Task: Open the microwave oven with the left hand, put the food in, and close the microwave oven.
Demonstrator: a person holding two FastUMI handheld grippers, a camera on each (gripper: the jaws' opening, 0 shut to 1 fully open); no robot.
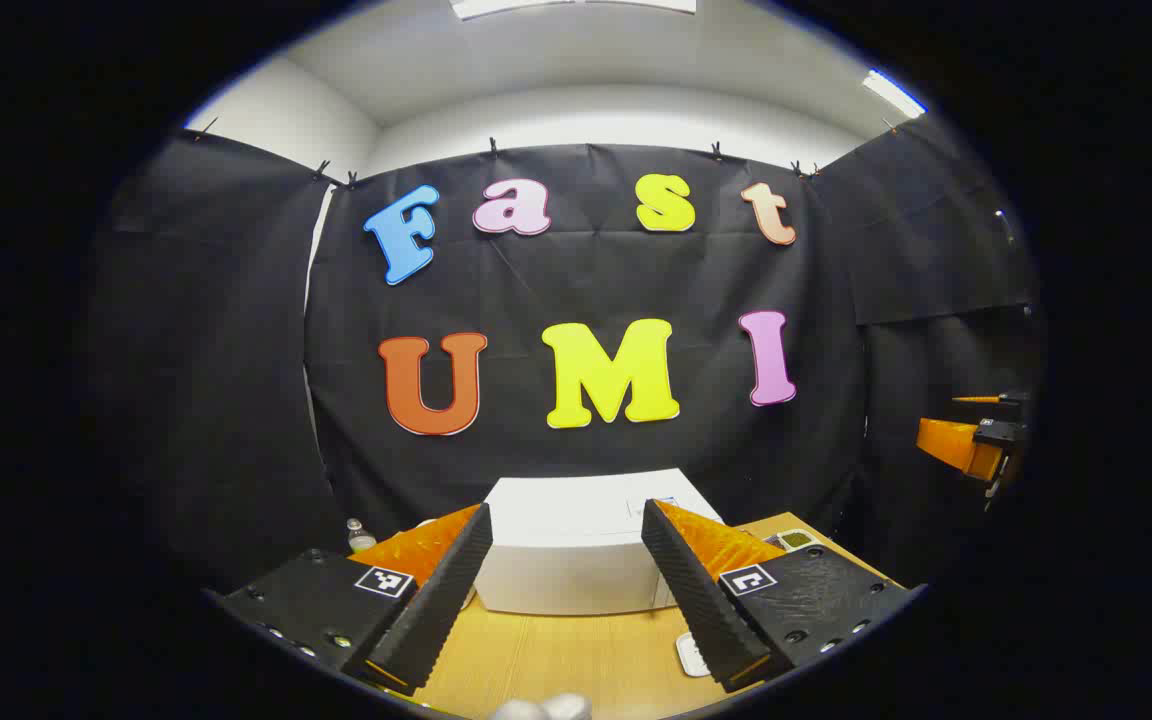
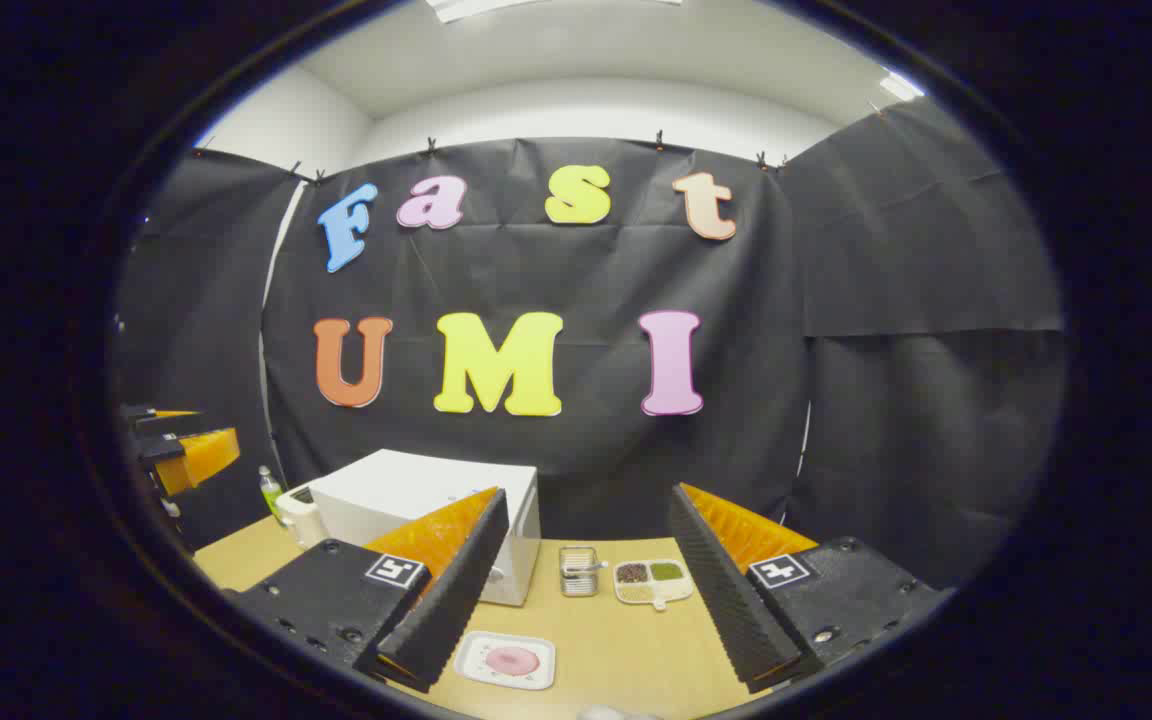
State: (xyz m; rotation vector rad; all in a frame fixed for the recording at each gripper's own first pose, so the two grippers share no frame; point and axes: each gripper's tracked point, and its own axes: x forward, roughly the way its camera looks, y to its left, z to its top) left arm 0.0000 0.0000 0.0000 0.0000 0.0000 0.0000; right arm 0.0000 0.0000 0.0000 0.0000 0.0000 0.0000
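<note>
A white microwave oven [image 1: 576,545] stands on the wooden table with its door closed; in the right gripper view the microwave [image 2: 426,500] sits at the left. The food is a pink round piece on a white square plate [image 2: 508,661] lying on the table in front of the microwave. My left gripper [image 1: 568,580] is open, held above the table in front of the microwave with nothing between its fingers. My right gripper [image 2: 586,590] is open too, above the plate and apart from it. The right gripper [image 1: 976,440] also appears at the far right of the left gripper view.
A small metal basket [image 2: 579,570] and a white divided tray [image 2: 652,580] with dark and green contents stand right of the microwave. A small bottle [image 2: 269,490] and a white jug [image 2: 301,512] stand left of it. Part of the plate's edge [image 1: 692,655] appears near my left fingers.
</note>
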